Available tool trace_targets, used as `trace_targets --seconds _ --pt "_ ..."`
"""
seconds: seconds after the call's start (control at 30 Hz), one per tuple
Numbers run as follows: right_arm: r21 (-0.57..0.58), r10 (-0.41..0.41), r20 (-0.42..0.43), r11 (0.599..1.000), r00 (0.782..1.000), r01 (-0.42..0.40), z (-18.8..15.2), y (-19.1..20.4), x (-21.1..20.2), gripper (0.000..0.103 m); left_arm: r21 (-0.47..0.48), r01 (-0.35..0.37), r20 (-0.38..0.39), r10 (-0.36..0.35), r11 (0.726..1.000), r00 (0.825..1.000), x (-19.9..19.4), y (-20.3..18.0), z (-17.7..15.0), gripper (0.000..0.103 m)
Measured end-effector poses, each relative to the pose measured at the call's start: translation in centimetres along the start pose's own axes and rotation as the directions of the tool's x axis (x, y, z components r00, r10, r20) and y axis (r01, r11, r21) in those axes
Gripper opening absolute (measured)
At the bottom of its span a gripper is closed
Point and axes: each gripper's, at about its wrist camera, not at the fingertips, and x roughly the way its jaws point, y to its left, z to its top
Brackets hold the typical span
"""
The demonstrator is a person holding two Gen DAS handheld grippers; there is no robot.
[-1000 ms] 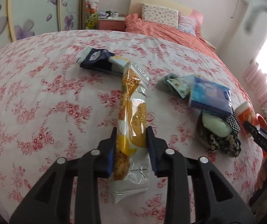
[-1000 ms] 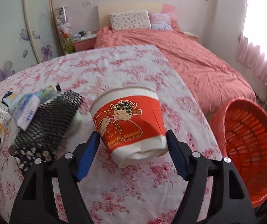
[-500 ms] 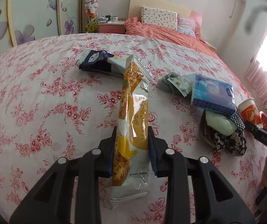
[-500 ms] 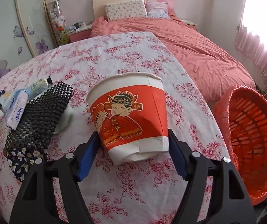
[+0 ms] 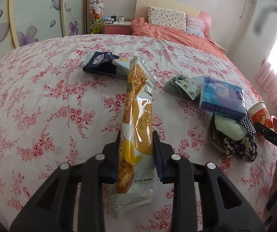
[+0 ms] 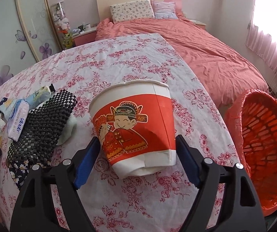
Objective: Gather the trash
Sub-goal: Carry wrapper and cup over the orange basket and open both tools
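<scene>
Left gripper (image 5: pixel 136 154) pinches a glossy, crinkled snack wrapper (image 5: pixel 137 127); right gripper (image 6: pixel 136 162) clamps a tapered paper cup (image 6: pixel 136 129), now lifted higher than earlier.

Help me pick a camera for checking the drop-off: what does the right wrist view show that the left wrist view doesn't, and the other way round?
Only the right wrist view shows the open red basket beside the table, and the right gripper closed around the paper cup. Only the left wrist view shows the dark blue packet and the left gripper clamping the yellow snack wrapper. Both show the cup, the blue tissue pack, the black beaded pouch and the floral tablecloth.
</scene>
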Motion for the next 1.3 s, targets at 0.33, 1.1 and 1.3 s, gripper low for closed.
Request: trace_targets --seconds 0.33,1.1,1.3 --pt "0.010 0.062 0.109 0.998 0.992 -0.063 0.0 -0.8 -4.4 0.073 -0.012 0.023 0.030 -0.023 1.000 0.999 -1.8 0.2 -0.2 0.019" --pt "0.092 -0.005 0.306 0.995 0.952 -0.024 -1.8 -7.0 -15.1 0.073 0.224 0.244 0.143 -0.279 0.944 0.950 -12.4 -15.8 0.4 0.019" --pt "0.167 -0.062 0.315 0.986 0.947 0.009 -2.5 -10.8 -15.7 0.073 0.292 0.347 0.096 -0.388 0.891 0.917 -12.9 -21.9 -0.3 0.019"
